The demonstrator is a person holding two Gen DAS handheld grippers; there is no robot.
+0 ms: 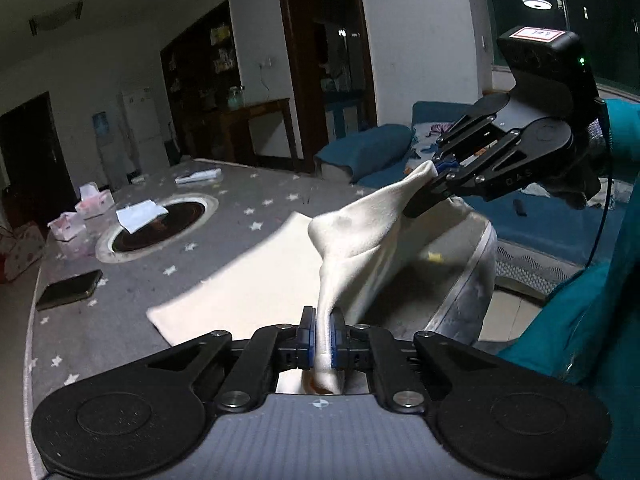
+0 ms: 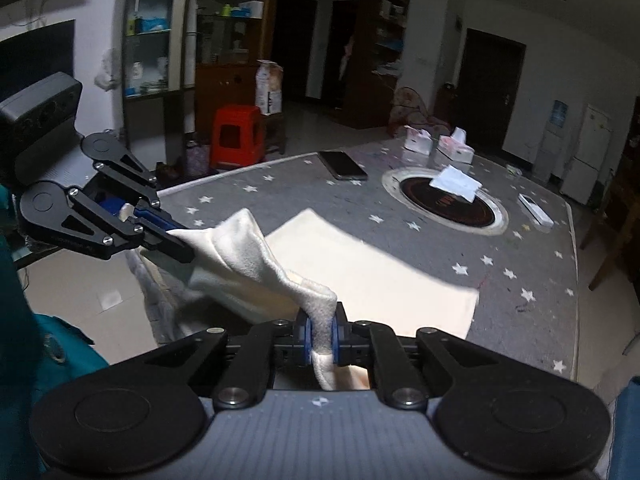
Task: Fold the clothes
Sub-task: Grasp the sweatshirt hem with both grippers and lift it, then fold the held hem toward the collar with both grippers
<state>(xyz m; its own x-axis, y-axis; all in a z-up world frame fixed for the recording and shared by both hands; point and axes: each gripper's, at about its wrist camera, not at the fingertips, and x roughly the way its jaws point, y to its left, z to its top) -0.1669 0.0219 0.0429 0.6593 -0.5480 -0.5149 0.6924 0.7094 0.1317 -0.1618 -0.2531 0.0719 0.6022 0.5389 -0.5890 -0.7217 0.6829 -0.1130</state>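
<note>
A cream white cloth [image 1: 248, 280] lies partly flat on the grey star-patterned table [image 1: 120, 320], its near edge lifted. My left gripper [image 1: 323, 336] is shut on one lifted corner of the cloth. My right gripper [image 1: 434, 176] is shut on the other corner, up and to the right, above the table's edge. In the right wrist view the cloth [image 2: 360, 276] stretches from my right gripper [image 2: 320, 334] to my left gripper [image 2: 176, 236] at the left. The lifted edge sags between them.
A dark phone [image 1: 70, 289] lies on the table at the left. A round dark inset [image 1: 158, 226] holds a white paper [image 1: 140, 213]. Tissue boxes [image 1: 94, 199] and a white remote [image 1: 198, 176] lie further back. A blue sofa [image 1: 400, 152] stands beyond the table. A red stool [image 2: 236, 136] stands on the floor.
</note>
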